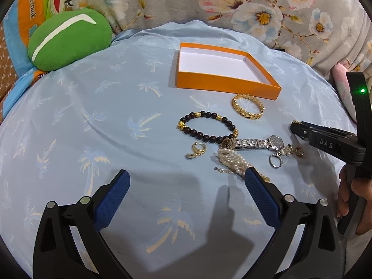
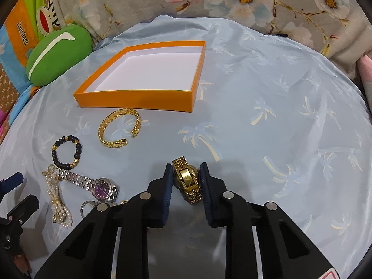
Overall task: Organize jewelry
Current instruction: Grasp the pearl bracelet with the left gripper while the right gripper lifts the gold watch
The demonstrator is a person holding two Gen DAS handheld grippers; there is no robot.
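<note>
An empty orange box (image 1: 223, 82) (image 2: 139, 100) with a white floor lies on the pale blue palm-print cloth. In front of it lie a gold cuff bracelet (image 1: 247, 107) (image 2: 119, 127), a dark bead bracelet (image 1: 207, 127) (image 2: 66, 150), a silver watch (image 1: 260, 143) (image 2: 93, 184), a pearl strand (image 1: 232, 160) (image 2: 58, 202) and small rings (image 1: 196, 152). My right gripper (image 2: 186, 174) (image 1: 294, 125) is shut on a gold watch (image 2: 187, 180), its pads pressing both sides. My left gripper (image 1: 187, 179) stands open and low over the cloth, its right finger beside the pearls.
A green plush cushion (image 1: 69, 39) (image 2: 58, 55) and a colourful printed pillow (image 1: 25, 18) sit at the back left. A floral blanket (image 1: 255, 7) runs along the back. A hand (image 1: 355, 197) holds the right gripper's handle at the left wrist view's right edge.
</note>
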